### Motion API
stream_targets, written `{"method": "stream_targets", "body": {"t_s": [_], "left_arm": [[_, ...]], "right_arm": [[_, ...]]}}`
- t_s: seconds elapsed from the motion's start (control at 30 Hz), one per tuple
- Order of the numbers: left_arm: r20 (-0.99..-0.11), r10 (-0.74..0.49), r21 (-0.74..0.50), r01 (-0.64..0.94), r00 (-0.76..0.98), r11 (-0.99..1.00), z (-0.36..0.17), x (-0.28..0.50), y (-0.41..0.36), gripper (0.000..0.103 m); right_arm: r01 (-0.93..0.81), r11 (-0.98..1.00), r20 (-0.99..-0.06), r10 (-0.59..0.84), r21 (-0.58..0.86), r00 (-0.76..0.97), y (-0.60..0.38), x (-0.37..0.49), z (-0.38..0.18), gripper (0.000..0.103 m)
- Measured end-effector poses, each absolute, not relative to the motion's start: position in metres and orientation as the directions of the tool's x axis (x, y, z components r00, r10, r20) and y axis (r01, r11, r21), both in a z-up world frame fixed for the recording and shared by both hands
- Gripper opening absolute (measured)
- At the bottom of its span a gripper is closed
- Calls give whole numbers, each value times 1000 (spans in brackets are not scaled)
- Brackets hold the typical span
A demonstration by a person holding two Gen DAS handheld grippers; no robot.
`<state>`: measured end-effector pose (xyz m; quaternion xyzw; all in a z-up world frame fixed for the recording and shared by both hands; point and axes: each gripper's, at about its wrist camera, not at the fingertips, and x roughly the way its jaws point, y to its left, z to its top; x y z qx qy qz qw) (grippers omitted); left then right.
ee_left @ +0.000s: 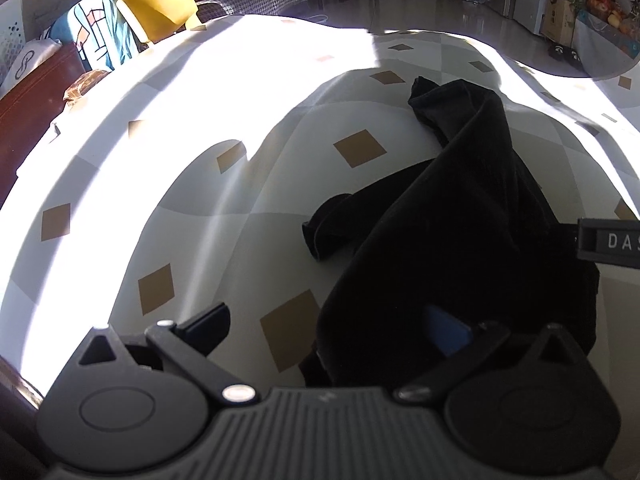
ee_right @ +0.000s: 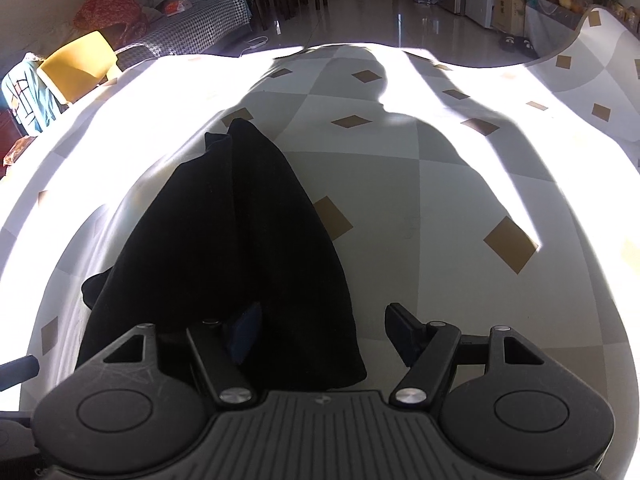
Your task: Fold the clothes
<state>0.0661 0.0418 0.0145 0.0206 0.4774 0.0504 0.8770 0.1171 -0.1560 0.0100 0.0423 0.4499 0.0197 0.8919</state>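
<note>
The left tool (ee_left: 328,328) has its jaws wide apart. Black cloth (ee_left: 460,216) hangs over its right finger, so I cannot tell if it is pinched. The right tool (ee_right: 324,332) is wide open too, and the cloth (ee_right: 224,240) drapes over its left finger.

The black cloth lies bunched on the counter (ee_left: 180,184), which has a white and grey cover with brown diamonds. It sits between the two tools.

Only the left view shows a loose sleeve end (ee_left: 324,224) and a grey bar with letters (ee_left: 612,242) at the right edge. Only the right view shows a person's shadow (ee_right: 380,128) on the counter. Far left stands a yellow chair (ee_left: 160,8).
</note>
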Motion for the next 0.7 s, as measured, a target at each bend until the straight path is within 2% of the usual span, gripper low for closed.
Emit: {"method": "stream_targets", "body": {"t_s": [0.2, 0.7], "left_arm": [[-862, 140, 90, -124, 487, 988, -1, 68, 56, 103], [-874, 121, 105, -60, 471, 993, -22, 72, 37, 103]], "right_arm": [[22, 994, -821, 79, 110, 566, -161, 102, 2, 68], [1, 998, -838, 58, 69, 543, -152, 92, -18, 68]]}}
